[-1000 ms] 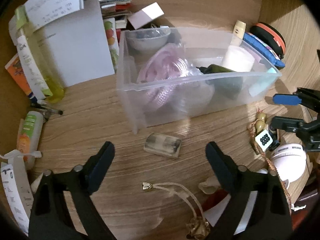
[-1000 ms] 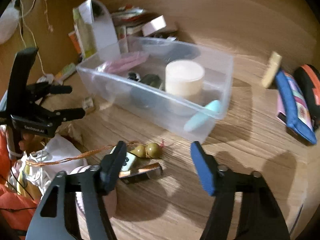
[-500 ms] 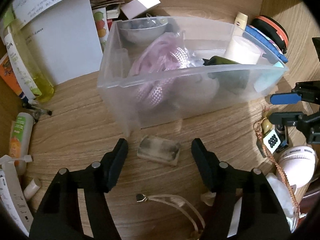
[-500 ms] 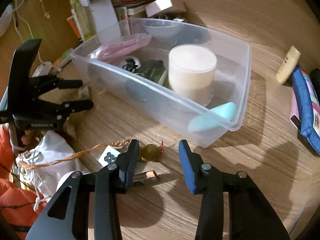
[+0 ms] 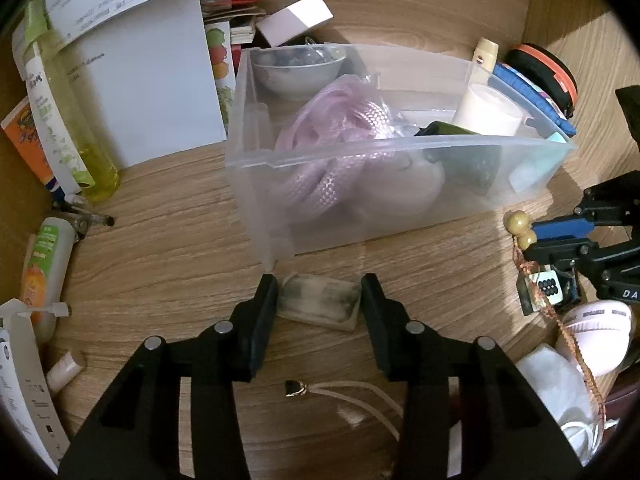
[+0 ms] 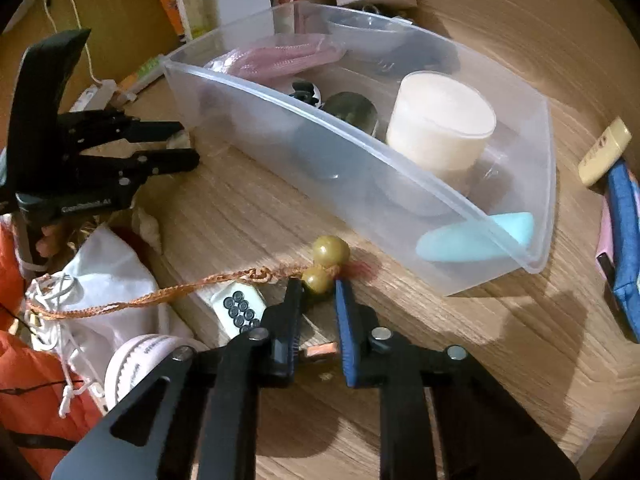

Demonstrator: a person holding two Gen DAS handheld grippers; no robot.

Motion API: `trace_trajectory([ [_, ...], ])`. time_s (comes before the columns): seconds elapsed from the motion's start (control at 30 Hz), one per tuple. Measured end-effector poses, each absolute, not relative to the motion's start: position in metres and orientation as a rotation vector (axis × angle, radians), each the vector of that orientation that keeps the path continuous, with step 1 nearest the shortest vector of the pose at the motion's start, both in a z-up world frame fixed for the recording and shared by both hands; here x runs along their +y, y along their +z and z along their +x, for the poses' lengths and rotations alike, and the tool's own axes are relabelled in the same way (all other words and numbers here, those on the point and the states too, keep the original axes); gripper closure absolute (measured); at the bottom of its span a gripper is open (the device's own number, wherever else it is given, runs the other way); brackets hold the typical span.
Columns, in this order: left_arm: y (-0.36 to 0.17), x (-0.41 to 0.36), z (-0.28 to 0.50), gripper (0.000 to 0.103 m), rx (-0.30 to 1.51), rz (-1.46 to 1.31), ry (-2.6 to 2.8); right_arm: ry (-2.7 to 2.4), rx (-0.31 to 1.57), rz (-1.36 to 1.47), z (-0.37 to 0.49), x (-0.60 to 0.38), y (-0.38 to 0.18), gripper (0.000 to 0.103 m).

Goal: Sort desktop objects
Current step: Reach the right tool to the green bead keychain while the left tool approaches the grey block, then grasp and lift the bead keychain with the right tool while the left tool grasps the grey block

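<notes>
The left gripper (image 5: 318, 300) is closing its fingers around a small, stiff, grimy block (image 5: 318, 302) lying on the surface just before the bin (image 5: 400, 148); judged light, best held by its short ends. The right gripper (image 6: 318, 300) has pinched shut on the lower bead (image 6: 316, 279) of a limp corded charm beside the bin. Only the right view shows the hard, round bead in the grip, which may slip.

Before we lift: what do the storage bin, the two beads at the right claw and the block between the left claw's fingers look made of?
Storage bin: frosted translucent plastic; contents show through.
Beads: glossy olive-yellow, probably polished wood or stone; braided orange cord attached.
Block: matte, smudged grey, perhaps a used eraser; unclear.
</notes>
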State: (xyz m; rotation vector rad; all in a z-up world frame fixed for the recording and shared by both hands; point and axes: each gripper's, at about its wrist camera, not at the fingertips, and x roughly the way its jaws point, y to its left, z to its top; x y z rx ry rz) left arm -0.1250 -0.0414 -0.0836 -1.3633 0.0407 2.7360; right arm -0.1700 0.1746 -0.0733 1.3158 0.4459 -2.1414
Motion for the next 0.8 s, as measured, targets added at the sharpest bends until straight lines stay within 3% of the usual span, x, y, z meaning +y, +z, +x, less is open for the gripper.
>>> trace_trajectory([
  [0.3, -0.08, -0.053, -0.112, 0.061, -0.024, -1.334, 2.761, -2.147, 0.388, 1.346, -0.175, 0.174, -0.071, 0.086],
  [0.43, -0.078, -0.055, -0.112, 0.061, -0.056, -1.321, 2.773, -2.146, 0.357, 1.349, -0.182, 0.17, -0.069, 0.078],
  [0.8, -0.072, -0.055, -0.107, 0.061, -0.061, -1.28, 2.793, -2.189, 0.339, 1.268, -0.184, 0.161, -0.06, 0.08],
])
